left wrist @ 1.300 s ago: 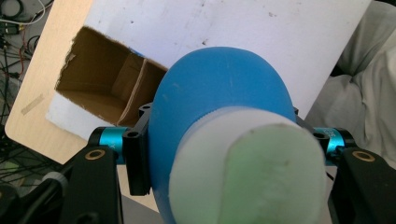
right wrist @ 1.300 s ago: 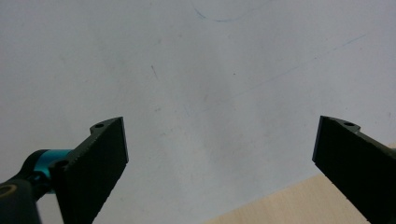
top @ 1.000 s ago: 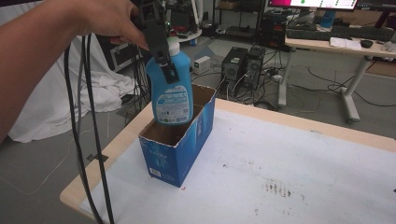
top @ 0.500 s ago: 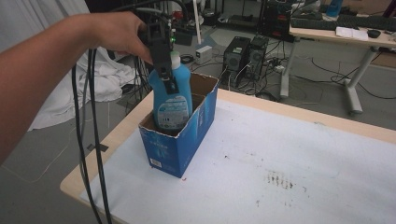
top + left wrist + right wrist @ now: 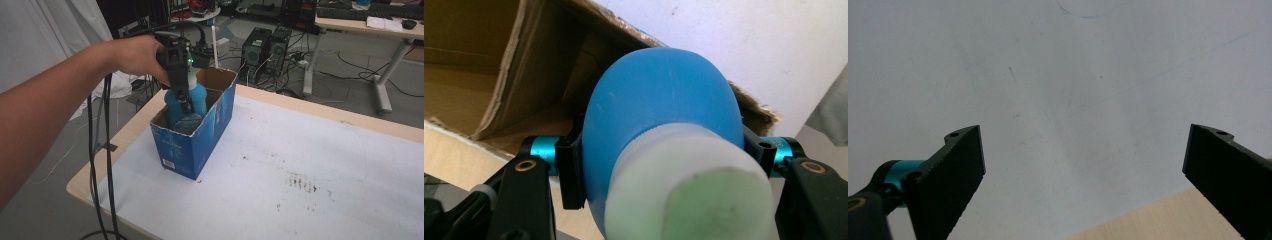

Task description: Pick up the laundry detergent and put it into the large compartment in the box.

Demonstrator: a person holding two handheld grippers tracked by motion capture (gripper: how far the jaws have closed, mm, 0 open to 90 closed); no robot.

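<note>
A blue bottle (image 5: pixel 199 98) with a white cap (image 5: pixel 689 190) stands upright and is sunk mostly inside an open blue cardboard box (image 5: pixel 200 145) at the table's left end. My left gripper (image 5: pixel 183 95) comes down from above, shut on the bottle's upper body. In the left gripper view its pads (image 5: pixel 570 167) press both sides of the bottle (image 5: pixel 664 100), with the box's brown inner wall (image 5: pixel 484 60) behind. My right gripper (image 5: pixel 1083 165) stands open over the white tabletop (image 5: pixel 1073 75), with nothing between its jaws.
The white table surface (image 5: pixel 310 150) stretches to the right of the box. Black cables (image 5: pixel 107 150) hang from the left gripper past the table's left edge. Computer towers (image 5: pixel 265 42) and another desk (image 5: pixel 370 25) stand beyond the far edge.
The left gripper has come down with the bottle, which hung well above the box rim a second ago and now sits deep inside the box.
</note>
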